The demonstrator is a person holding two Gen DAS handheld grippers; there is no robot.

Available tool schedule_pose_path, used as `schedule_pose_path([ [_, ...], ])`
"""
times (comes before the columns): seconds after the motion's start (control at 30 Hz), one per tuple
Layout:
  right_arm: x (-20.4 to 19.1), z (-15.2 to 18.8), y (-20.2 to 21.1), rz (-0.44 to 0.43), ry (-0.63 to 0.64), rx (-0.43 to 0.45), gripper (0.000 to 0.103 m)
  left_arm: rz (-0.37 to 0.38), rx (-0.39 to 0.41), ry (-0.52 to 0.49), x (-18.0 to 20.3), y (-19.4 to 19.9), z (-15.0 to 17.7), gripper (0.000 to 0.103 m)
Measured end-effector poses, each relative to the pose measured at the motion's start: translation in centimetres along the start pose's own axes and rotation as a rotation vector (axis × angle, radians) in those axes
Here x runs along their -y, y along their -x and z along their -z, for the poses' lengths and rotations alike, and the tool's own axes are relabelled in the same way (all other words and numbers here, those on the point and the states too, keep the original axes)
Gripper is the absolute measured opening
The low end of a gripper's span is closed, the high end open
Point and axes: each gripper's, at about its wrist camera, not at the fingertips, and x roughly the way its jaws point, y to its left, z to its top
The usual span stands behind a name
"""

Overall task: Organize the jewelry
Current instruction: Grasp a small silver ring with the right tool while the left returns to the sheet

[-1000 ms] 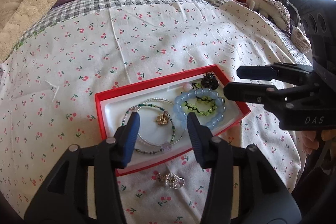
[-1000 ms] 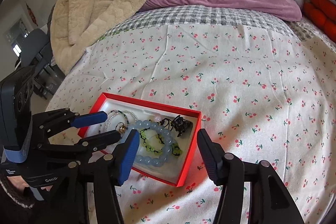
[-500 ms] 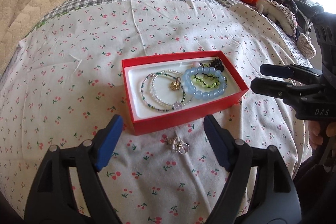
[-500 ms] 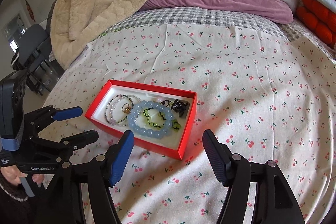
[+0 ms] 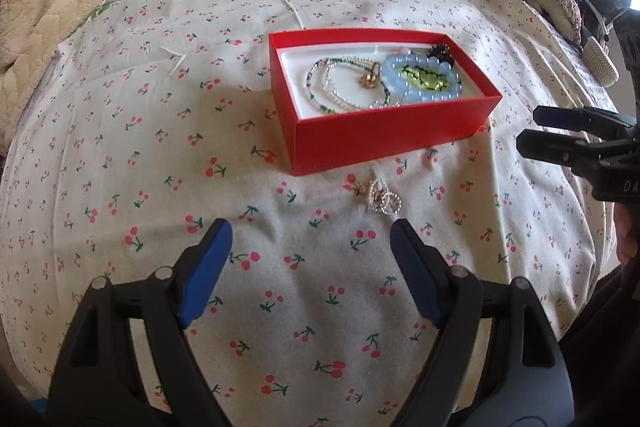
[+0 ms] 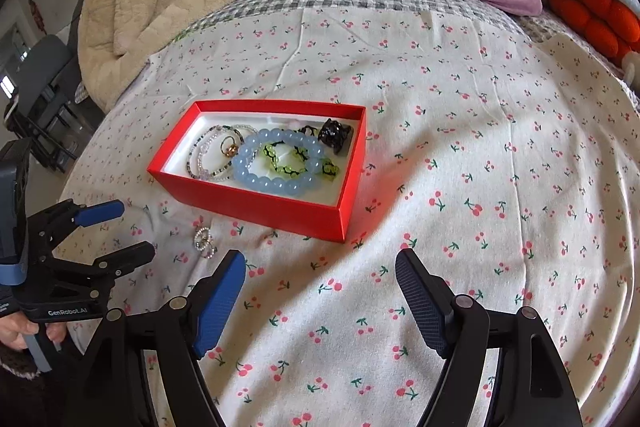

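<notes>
Pulled my left gripper (image 5: pixel 310 247) back off the red box (image 5: pixel 384 139); a second ago its jaws sat nearly closed right over the beads, now they're spread wide above bare bedspread (image 5: pixel 120 147). Right gripper (image 6: pixel 320 275) backed away too, box now at its 11 o'clock. Loose silver piece (image 5: pixel 380 197) now sits clear at the left's 1 o'clock.

Both my grippers are just hanging in the air with nothing in them. Left gripper (image 5: pixel 310 247) has its blue-padded fingers (image 5: pixel 206 267) spread wide apart. Right gripper (image 6: pixel 318 281) is the same, jaws gaping wide. My left hand (image 6: pixel 20 331) is wrapped round its handle, down at the edge of the right camera's view.
</notes>
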Motion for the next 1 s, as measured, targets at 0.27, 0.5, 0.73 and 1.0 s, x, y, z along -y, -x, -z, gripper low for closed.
schedule_pose_path([
  [0.27,-1.2,0.9,-1.2,0.008,0.049,-0.025,0.079,-0.001,-0.039,-0.048,0.8,-1.7,0.9,0.081],
  [0.5,-3.6,1.2,-2.9,-0.050,0.141,-0.015,0.078,-0.009,-0.058,-0.042,0.0,-2.0,0.8,0.079],
  [0.73,-7.2,1.9,-5.5,-0.161,0.294,-0.054,0.050,0.000,-0.085,-0.028,-1.1,-2.0,1.1,0.076],
  [1.0,-9.6,1.5,-8.0,-0.168,0.364,-0.067,0.033,0.032,-0.097,-0.017,-1.3,-1.6,0.9,0.070],
])
